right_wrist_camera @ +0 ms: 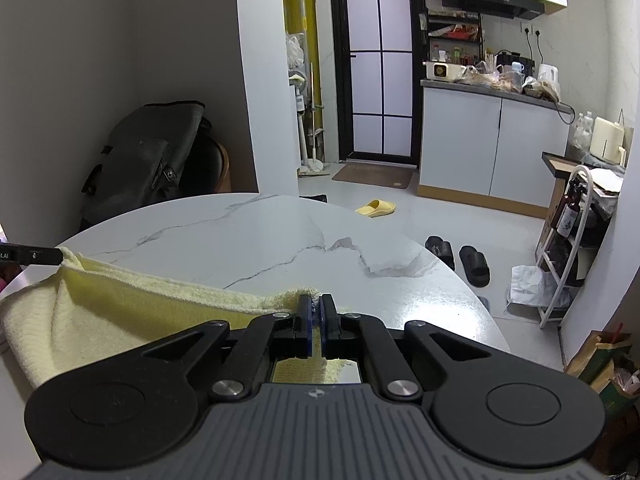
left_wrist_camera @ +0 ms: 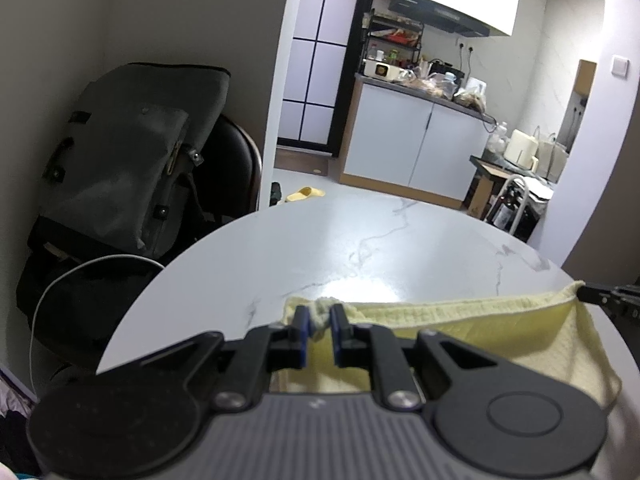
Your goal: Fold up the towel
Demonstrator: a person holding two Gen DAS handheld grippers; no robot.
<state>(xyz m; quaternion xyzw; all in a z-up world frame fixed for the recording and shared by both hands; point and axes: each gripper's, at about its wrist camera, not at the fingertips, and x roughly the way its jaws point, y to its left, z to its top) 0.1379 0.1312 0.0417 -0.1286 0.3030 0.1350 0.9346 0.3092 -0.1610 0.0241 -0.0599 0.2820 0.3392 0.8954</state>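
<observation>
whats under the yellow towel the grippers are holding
The white marble round table lies under the pale yellow waffle towel, held by the left gripper and right gripper. Anything beneath the cloth is hidden.

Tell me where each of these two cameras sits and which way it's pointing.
Left wrist: behind the left gripper, facing across the white marble table toward the kitchen; its fingers pinch the pale yellow towel.
Right wrist: behind the right gripper, facing likewise, pinching the towel's other corner.
Shared: towel, table, kitchen.
</observation>
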